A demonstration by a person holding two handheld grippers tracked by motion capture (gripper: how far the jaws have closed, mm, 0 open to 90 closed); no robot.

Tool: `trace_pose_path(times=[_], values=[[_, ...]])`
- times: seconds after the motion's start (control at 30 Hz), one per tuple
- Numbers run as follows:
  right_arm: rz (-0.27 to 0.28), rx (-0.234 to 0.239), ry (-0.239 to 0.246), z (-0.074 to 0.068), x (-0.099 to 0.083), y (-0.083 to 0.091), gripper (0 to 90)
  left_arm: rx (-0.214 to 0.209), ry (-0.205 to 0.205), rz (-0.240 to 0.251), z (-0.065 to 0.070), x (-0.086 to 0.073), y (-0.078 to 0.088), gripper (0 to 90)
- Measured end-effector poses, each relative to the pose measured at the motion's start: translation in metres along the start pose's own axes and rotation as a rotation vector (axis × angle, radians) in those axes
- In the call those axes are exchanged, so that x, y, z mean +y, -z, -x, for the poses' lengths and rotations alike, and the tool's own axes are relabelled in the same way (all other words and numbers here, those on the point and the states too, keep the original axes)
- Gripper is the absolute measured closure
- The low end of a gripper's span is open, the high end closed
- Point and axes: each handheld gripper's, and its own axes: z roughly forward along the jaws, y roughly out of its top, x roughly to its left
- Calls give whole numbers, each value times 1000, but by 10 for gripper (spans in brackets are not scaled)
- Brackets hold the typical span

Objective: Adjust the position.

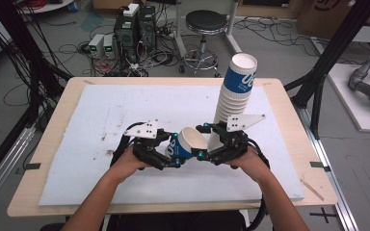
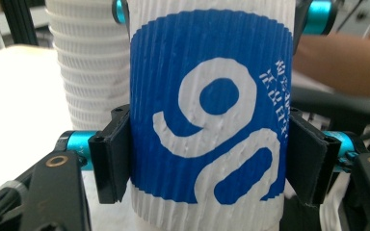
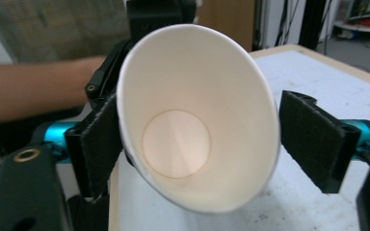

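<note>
Centrally, left tongs (image 1: 173, 156) clamp cup (image 1: 185, 143); right tongs (image 1: 201, 142) flank rim.

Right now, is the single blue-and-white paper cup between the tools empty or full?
Empty: the right gripper view looks into the blue-and-white ribbed paper cup and shows its bare white bottom.

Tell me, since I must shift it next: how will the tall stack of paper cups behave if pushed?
The stack of paper cups is tall, narrow at its base and already leaning, so it would probably tip rather than slide. It is likely light, being empty ribbed paper. Its nested cups may flex or separate near the top.
</note>
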Motion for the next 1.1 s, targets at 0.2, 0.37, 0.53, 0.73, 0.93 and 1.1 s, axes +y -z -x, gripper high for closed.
trace_pose_path(times=[0.2, 0.37, 0.53, 0.73, 0.93, 1.1], values=[[-24, 34, 30, 0, -1, -3, 227, -13, -6, -15, 2, -3, -2, 290], [-73, 29, 66, -2, 1, -3, 246, 16, -24, -91, 4, 1, -5, 281], [-126, 5, 112, -3, 5, -4, 245, 56, -56, -172, 7, 10, -7, 190], [-170, 3, 132, -5, 7, -8, 244, 44, -85, -219, 6, 15, -13, 194], [-201, 20, 140, -5, 6, -12, 244, 17, -100, -231, 6, 14, -16, 255], [-209, 31, 147, -5, 5, -14, 244, 7, -104, -227, 6, 13, -18, 271]])
